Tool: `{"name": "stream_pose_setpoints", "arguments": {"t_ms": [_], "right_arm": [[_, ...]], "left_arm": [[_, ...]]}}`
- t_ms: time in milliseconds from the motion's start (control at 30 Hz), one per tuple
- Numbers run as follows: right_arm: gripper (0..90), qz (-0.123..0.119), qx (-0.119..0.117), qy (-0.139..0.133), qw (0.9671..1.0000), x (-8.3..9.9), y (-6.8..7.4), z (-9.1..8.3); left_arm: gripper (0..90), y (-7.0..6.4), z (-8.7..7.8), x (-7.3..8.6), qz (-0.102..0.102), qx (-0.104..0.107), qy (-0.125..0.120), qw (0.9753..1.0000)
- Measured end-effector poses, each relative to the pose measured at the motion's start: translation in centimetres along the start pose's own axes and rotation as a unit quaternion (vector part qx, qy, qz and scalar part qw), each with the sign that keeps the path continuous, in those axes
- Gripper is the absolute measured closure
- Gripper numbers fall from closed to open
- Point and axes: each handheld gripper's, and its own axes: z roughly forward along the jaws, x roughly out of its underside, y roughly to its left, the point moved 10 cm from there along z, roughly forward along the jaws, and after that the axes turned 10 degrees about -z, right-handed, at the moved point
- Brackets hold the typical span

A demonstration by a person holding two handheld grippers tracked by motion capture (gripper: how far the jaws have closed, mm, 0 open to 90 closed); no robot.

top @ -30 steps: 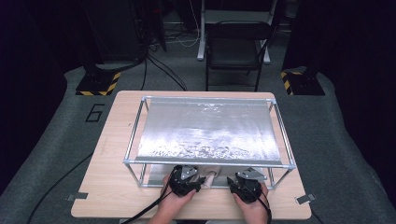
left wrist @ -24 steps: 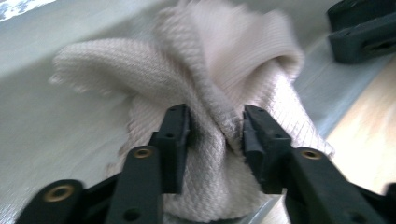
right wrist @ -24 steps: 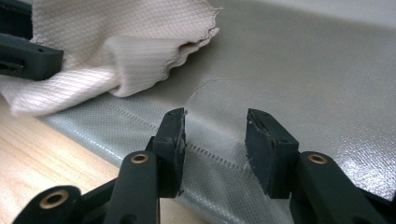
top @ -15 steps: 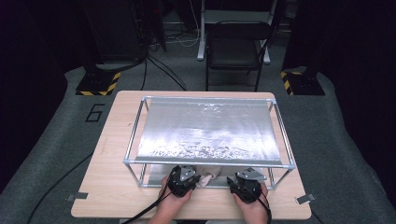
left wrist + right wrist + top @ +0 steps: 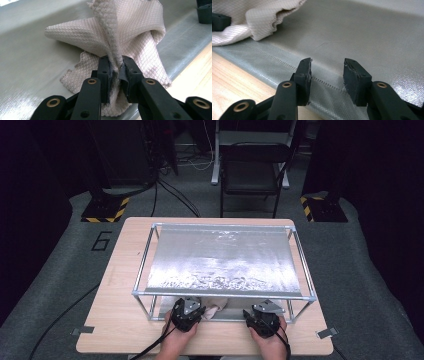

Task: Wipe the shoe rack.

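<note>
One cloth [image 5: 130, 32] fold pinched in left gripper [image 5: 115, 70]; right gripper [image 5: 327, 72] jaws open, cloth off to its left w/ gap.

One readable mark: a large dark "6" [image 5: 102, 241] on the grey floor mat [image 5: 60, 270], just off the far left corner of my table [image 5: 125, 330]. Yellow-and-black hazard stripes sit on two black floor bases, one [image 5: 105, 212] beyond the table's far left corner, one [image 5: 320, 209] beyond its far right corner; these are a warning pattern, no words. I can read no lettering, brand or label on the table or elsewhere.
</note>
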Motion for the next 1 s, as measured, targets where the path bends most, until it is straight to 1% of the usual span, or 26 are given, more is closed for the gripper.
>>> {"name": "stream_pose_setpoints", "arguments": {"t_ms": [33, 67, 100, 133, 200, 233, 267, 300, 333, 433, 467, 500, 533, 567, 600, 633, 667, 733, 800, 833, 867, 900, 967, 1000], "right_arm": [[58.1, 0.000, 0.000, 0.000, 1.0000, 0.0, 0.0, 0.0], [58.1, -0.002, 0.002, 0.000, 1.0000, 0.0, 0.0, 0.0], [58.1, 0.000, 0.000, 0.000, 1.0000, 0.0, 0.0, 0.0], [58.1, -0.002, 0.002, 0.000, 1.0000, 0.0, -0.1, 0.0], [58.2, 0.001, -0.002, 0.002, 1.0000, 0.0, 0.0, 0.0], [58.2, 0.001, -0.002, 0.002, 1.0000, 0.0, 0.0, 0.0], [58.2, 0.001, -0.003, 0.001, 1.0000, 0.0, 0.0, 0.0], [58.3, 0.001, -0.003, 0.002, 1.0000, 0.0, 0.0, 0.0], [58.3, 0.001, -0.003, 0.001, 1.0000, 0.0, 0.0, 0.0], [58.6, -0.001, -0.003, 0.000, 1.0000, 0.0, 0.0, -0.1], [58.7, -0.001, -0.003, 0.000, 1.0000, 0.0, 0.0, -0.1], [58.7, 0.001, -0.005, 0.001, 1.0000, 0.0, 0.0, 0.0], [58.8, -0.001, -0.003, 0.000, 1.0000, 0.0, 0.0, -0.1], [59.0, -0.001, -0.003, 0.000, 1.0000, 0.0, 0.0, -0.1], [59.0, 0.000, -0.003, 0.000, 1.0000, 0.0, 0.0, -0.1], [59.0, -0.001, -0.003, 0.000, 1.0000, 0.0, 0.0, -0.1], [59.0, -0.001, -0.003, 0.000, 1.0000, 0.0, 0.0, -0.1], [59.0, -0.001, -0.003, 0.000, 1.0000, 0.0, 0.0, -0.1], [59.1, -0.001, -0.003, 0.000, 1.0000, 0.0, 0.0, -0.1], [59.1, 0.001, -0.004, 0.001, 1.0000, 0.0, 0.0, 0.0], [59.1, 0.001, -0.003, 0.002, 1.0000, 0.0, 0.0, 0.0], [59.1, -0.001, -0.003, 0.000, 1.0000, 0.0, 0.0, -0.1], [59.1, -0.001, -0.004, 0.000, 1.0000, 0.0, 0.0, -0.1], [59.2, -0.001, -0.003, 0.000, 1.0000, 0.0, 0.0, -0.1]], "left_arm": [[77.9, 0.1, -0.1, 0.1, -0.008, 0.001, -0.001, 1.0000], [77.9, 0.4, -0.2, 0.2, -0.003, -0.001, -0.001, 1.0000], [77.9, 0.6, -0.4, 0.3, -0.009, -0.005, -0.002, 0.9999], [77.9, 0.8, -0.5, 0.4, -0.012, -0.008, -0.002, 0.9999], [77.9, 1.5, -0.9, 0.5, -0.009, -0.017, -0.003, 0.9998], [77.9, 1.8, -1.1, 0.6, -0.016, -0.027, -0.006, 0.9995], [77.9, 2.2, -1.3, 0.7, -0.015, -0.030, -0.002, 0.9994], [77.9, 2.7, -1.5, 0.8, -0.009, -0.036, -0.001, 0.9993], [77.9, 2.9, -1.7, 0.8, -0.011, -0.039, -0.004, 0.9992], [77.9, 3.9, -2.2, 1.1, -0.019, -0.050, -0.006, 0.9986], [77.9, 4.3, -2.4, 1.2, -0.017, -0.056, -0.004, 0.9983], [77.9, 4.5, -2.6, 1.3, -0.027, -0.058, -0.003, 0.9979], [77.8, 4.9, -2.8, 1.3, -0.019, -0.065, -0.005, 0.9977], [77.9, 5.0, -3.0, 1.5, -0.028, -0.068, -0.005, 0.9973], [77.9, 5.3, -3.2, 1.6, -0.031, -0.072, -0.002, 0.9969], [77.9, 5.4, -3.3, 1.7, -0.045, -0.075, -0.007, 0.9961], [77.8, 5.9, -3.6, 1.9, -0.036, -0.083, -0.002, 0.9959], [77.9, 6.2, -4.0, 2.1, -0.042, -0.085, 0.001, 0.9955], [77.8, 6.4, -4.1, 2.1, -0.053, -0.086, -0.011, 0.9948], [77.9, 6.4, -4.1, 2.2, -0.050, -0.084, -0.007, 0.9951], [77.9, 6.4, -4.1, 2.2, -0.051, -0.084, -0.007, 0.9951], [77.9, 6.3, -4.0, 2.1, -0.061, -0.082, -0.013, 0.9947], [78.0, 6.3, -4.1, 2.1, -0.058, -0.085, -0.004, 0.9947], [78.0, 6.3, -4.1, 2.1, -0.060, -0.086, -0.004, 0.9944]]}}
